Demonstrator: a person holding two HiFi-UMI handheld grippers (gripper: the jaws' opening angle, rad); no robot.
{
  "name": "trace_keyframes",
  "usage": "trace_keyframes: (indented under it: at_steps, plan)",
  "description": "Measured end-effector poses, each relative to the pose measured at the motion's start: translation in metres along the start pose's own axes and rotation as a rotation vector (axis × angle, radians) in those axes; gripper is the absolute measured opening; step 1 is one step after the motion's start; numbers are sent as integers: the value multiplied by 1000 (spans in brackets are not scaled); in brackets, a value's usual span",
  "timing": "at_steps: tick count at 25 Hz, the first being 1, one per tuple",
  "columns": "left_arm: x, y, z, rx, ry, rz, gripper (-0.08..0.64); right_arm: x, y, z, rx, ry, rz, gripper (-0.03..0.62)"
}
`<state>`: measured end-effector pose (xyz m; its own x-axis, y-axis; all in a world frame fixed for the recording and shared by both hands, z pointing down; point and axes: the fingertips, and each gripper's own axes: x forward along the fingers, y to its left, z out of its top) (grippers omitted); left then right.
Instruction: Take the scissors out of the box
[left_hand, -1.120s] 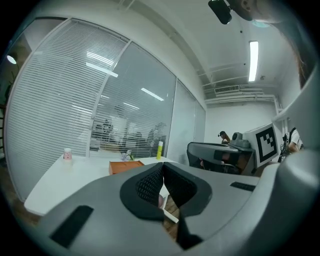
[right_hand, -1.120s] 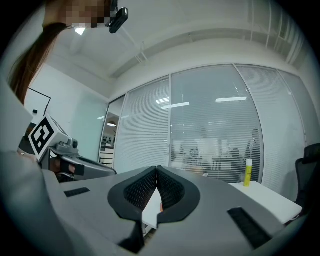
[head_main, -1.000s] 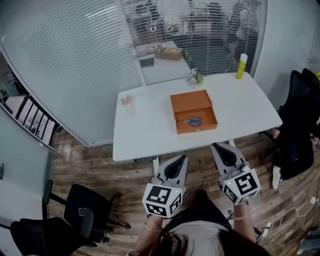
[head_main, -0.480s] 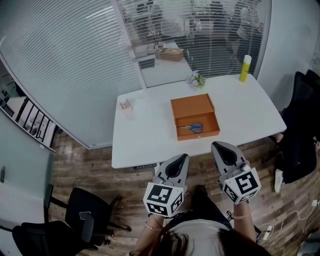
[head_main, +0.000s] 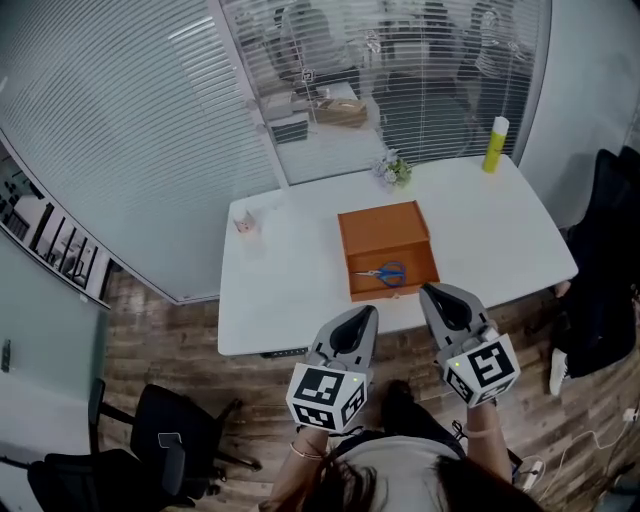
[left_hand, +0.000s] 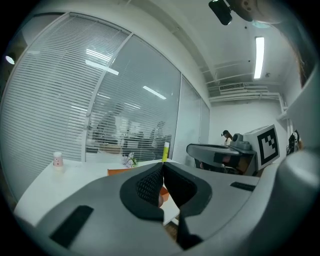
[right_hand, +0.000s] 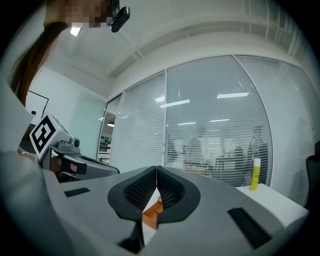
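While the left tool (head_main: 366, 314) and right tool (head_main: 432, 292) hover closed and empty, blue-handled metal scissors (head_main: 383, 272) lie ahead in the open orange box (head_main: 345, 262): light, stiff, likely best pinched at the handles.

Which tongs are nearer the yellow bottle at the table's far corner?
Right. The right tongs are by the near edge of the table, across it from the yellow bottle. The left tongs are beside them, farther left and so farther from it.

Blue-handled scissors (head_main: 384, 272) flat inside open orange box (head_main: 386, 228), blades seemingly leftward.
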<state>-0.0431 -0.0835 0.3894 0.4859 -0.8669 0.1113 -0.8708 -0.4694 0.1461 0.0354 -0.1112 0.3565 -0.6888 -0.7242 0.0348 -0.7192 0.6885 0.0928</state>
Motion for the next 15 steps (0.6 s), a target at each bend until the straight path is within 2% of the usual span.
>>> trace_keyframes:
  at_steps: [9, 15]
  plan:
    - [47, 14, 8, -4, -3, 23, 18, 28, -37, -5, -14, 18, 46, 29]
    - [72, 23, 11, -6, -1, 50, 18, 48, -54, -11, -48, 45, 106, 29]
